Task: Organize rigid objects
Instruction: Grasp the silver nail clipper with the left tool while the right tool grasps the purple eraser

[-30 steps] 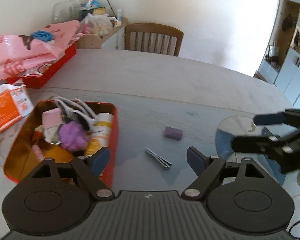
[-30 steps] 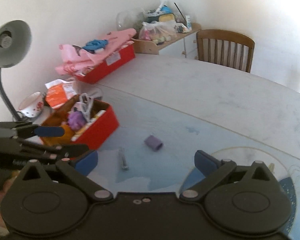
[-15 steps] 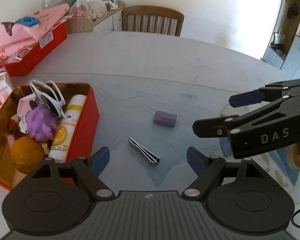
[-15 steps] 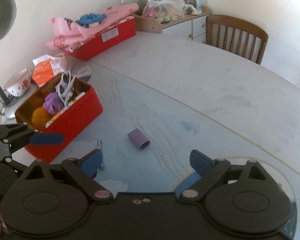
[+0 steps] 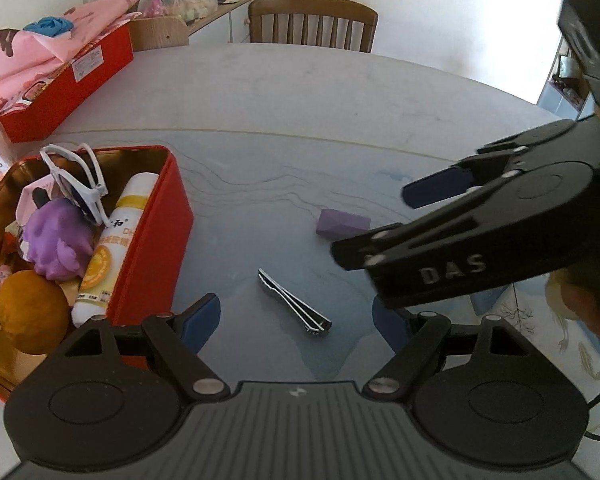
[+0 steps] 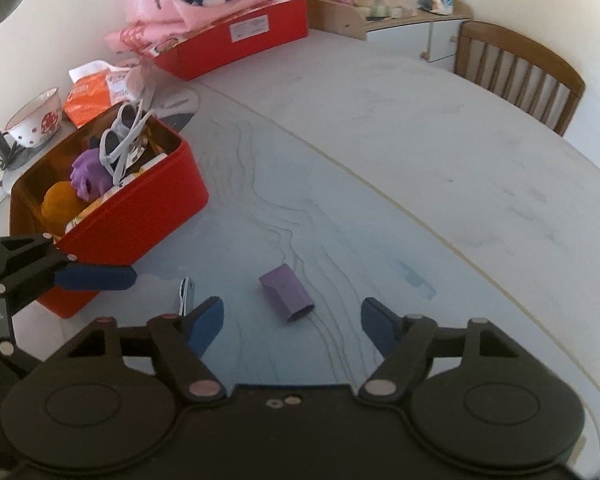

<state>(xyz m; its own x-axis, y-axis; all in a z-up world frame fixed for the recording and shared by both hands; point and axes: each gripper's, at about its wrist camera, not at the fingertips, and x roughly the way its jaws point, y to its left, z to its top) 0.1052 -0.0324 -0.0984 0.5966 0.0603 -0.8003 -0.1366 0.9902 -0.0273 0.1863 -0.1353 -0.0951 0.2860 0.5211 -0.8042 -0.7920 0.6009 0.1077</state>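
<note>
A: What is being left out on the table (image 5: pixel 340 92)?

B: Two things are being shown loose on it: a metal nail clipper (image 5: pixel 294 303), lying flat just ahead of the left gripper (image 5: pixel 296 320), and a purple block (image 6: pixel 286 293), lying between the fingers of the right gripper (image 6: pixel 292 322) but ahead of them. Both are lying apart from the red tin (image 5: pixel 162 240), which is already being filled with white sunglasses (image 5: pixel 78 178), a purple toy (image 5: pixel 56 240), an orange ball (image 5: pixel 30 312) and a bottle (image 5: pixel 116 240).

A: How are the tongs being held?

B: Both pairs are being held spread wide, with nothing between them.

A: How is the clipper judged to handle?

B: It is being judged stiff, light, thin and slippery on the smooth top; it is probably best taken across its narrow width near the middle, low against the table. The block looks firm and easy to pinch across its short sides.

A: What is standing in the way?

B: The two grippers are being crowded together, the right one reaching across just beyond the clipper in the left view. The tin's wall is close on the left, and the sunglasses are sticking up over its rim.
</note>
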